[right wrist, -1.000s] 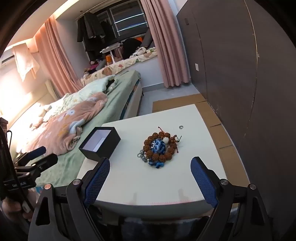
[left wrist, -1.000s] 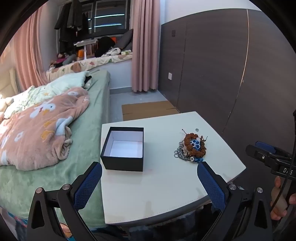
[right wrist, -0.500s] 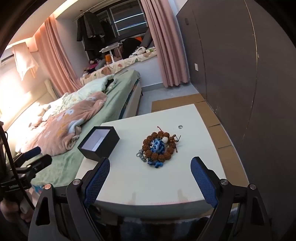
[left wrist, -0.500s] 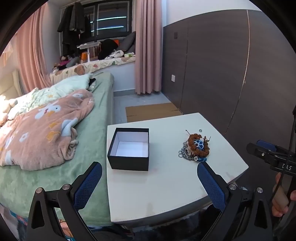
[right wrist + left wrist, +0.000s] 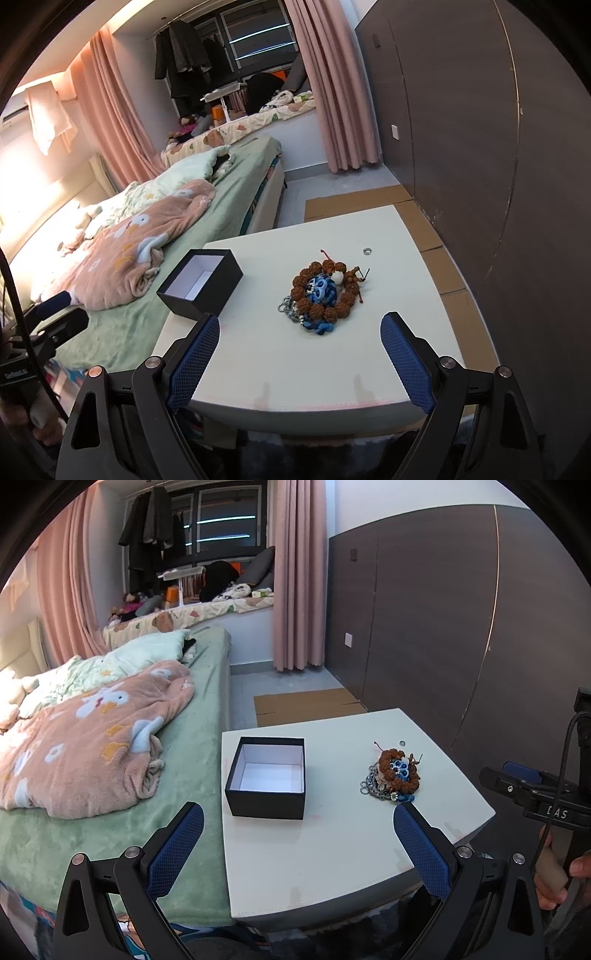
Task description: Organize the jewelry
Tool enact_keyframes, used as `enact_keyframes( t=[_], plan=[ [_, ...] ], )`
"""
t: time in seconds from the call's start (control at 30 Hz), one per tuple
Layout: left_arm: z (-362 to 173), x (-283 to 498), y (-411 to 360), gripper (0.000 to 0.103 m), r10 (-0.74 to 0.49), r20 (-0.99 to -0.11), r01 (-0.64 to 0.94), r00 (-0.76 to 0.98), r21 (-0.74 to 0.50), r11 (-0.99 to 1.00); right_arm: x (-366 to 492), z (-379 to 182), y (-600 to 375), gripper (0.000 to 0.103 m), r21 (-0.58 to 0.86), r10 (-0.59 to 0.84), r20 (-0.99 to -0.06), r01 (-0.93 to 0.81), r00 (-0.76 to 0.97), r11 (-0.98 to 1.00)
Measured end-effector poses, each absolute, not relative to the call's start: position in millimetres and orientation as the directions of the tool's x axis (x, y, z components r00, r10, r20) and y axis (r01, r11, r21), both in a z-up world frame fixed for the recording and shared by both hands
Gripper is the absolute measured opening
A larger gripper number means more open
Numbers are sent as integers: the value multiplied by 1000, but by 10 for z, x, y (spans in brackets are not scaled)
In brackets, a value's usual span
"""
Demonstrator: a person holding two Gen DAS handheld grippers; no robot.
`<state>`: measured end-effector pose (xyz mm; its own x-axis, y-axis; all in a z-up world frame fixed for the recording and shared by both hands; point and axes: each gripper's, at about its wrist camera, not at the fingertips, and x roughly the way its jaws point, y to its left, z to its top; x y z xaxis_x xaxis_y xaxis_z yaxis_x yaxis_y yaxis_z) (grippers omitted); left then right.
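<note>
Jewelry pile [image 5: 324,293] of knobbly brown beads, blue cord and chain lies beside a square black box [image 5: 266,777]; left gripper [image 5: 297,845] and right gripper [image 5: 301,360] gape wide, empty.

The right hand-held gripper [image 5: 300,357] hangs spread wide before a jewelry pile [image 5: 322,293] beside a black box [image 5: 200,288].

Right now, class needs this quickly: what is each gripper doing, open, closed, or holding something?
Left gripper: open, holding nothing, short of the black box.
Right gripper: open, holding nothing, short of the jewelry pile.
</note>
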<state>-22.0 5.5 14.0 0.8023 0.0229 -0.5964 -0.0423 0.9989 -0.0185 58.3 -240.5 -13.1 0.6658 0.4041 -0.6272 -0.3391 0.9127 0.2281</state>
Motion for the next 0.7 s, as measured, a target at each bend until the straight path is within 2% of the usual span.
enact_keyframes(
  t=[0.7],
  plan=[
    [246,-338,93,103,24,-592,-30,806,0,1000,586,-134,-2335,89,204,395,-622,-347,676,915]
  ],
)
